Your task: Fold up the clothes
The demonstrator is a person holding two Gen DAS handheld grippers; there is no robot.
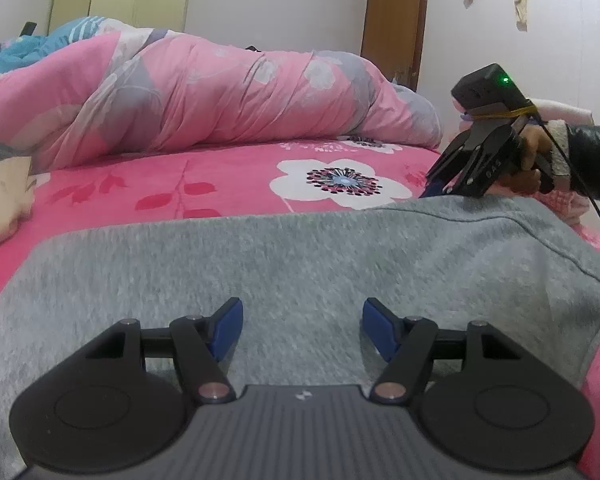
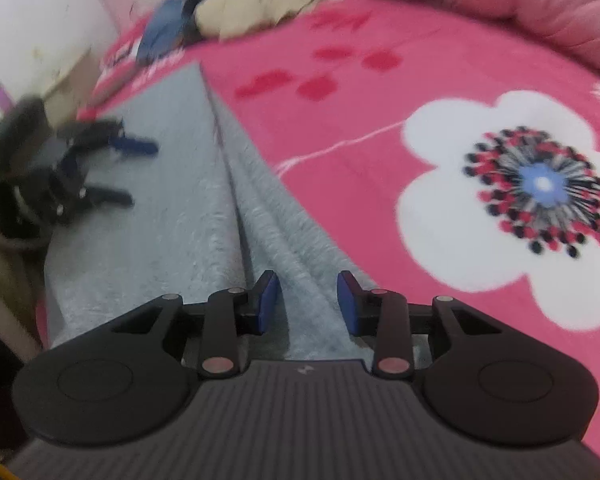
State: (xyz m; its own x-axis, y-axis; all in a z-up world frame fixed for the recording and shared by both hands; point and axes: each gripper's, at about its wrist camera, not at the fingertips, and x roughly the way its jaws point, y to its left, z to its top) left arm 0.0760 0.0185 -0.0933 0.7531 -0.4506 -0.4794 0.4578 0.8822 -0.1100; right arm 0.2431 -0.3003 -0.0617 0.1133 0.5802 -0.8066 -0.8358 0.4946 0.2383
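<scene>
Where the garment lies: as the bed (image 1: 228, 184) carries it, the grey top (image 1: 300, 264) sits flat on the pink flowered sheet, near the bed's front edge, filling the lower half of the left wrist view.
Fold: in the right wrist view a ridge of doubled grey cloth (image 2: 260, 216) runs from 6 o'clock up toward 11 o'clock.
Left gripper: the left gripper (image 1: 302, 330) hovers over the top at 6 o'clock in its own view, blue pads spread wide, nothing between them but the cloth below; the right wrist view shows it blurred at 9 o'clock (image 2: 128, 168).
Right gripper: the right gripper (image 2: 307, 304) straddles the ridge, pads parted a little and standing just off the cloth on each side, not pinching it.
Right hand: a hand (image 1: 530, 162) in a dark sleeve holds that tool at 3 o'clock in the left wrist view, at the top's far right edge.
Quilt: a pink quilt (image 1: 204, 96) is heaped along the far side, at 11 o'clock.
Flower: a white flower print (image 2: 512, 208) shows on the sheet, just right of the top.
Sharpness: the right wrist view is smeared.
</scene>
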